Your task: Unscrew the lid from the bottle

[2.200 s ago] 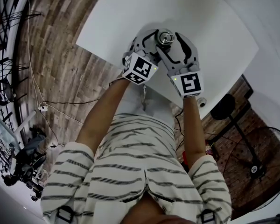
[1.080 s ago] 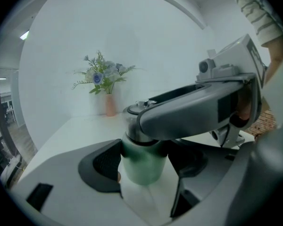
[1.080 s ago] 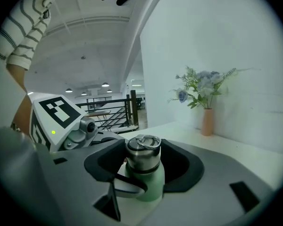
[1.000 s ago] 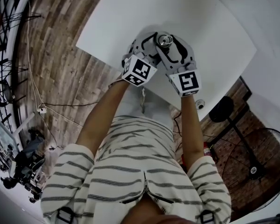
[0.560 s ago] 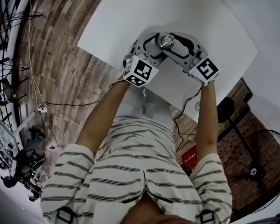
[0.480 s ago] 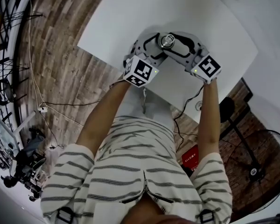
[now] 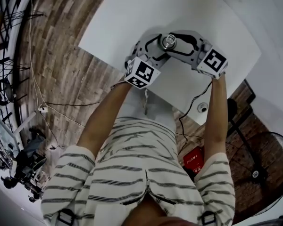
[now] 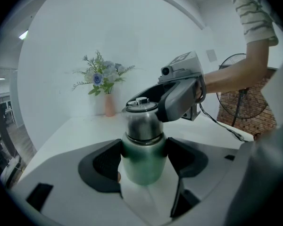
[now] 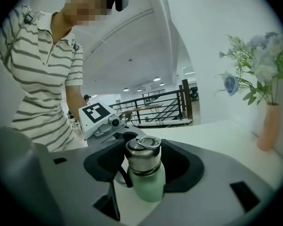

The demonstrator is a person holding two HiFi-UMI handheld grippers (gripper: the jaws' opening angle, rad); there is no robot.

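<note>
The bottle (image 8: 142,167) stands upright on the white table (image 7: 132,13), with its long axis vertical and its steel lid (image 9: 143,154) pointing up. The left gripper (image 8: 142,155) comes from the person's side, tilted a little downward, and its jaws are clamped on the green body. The right gripper (image 9: 145,164) reaches in from the right on a stretched arm, and its jaws are closed around the lid.

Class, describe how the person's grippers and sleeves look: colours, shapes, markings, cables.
The left gripper and right gripper are grey shells with black pads. Each carries a white cube with black square markers. A dark cable hangs from the right one. Sleeves: short, white with dark stripes.
</note>
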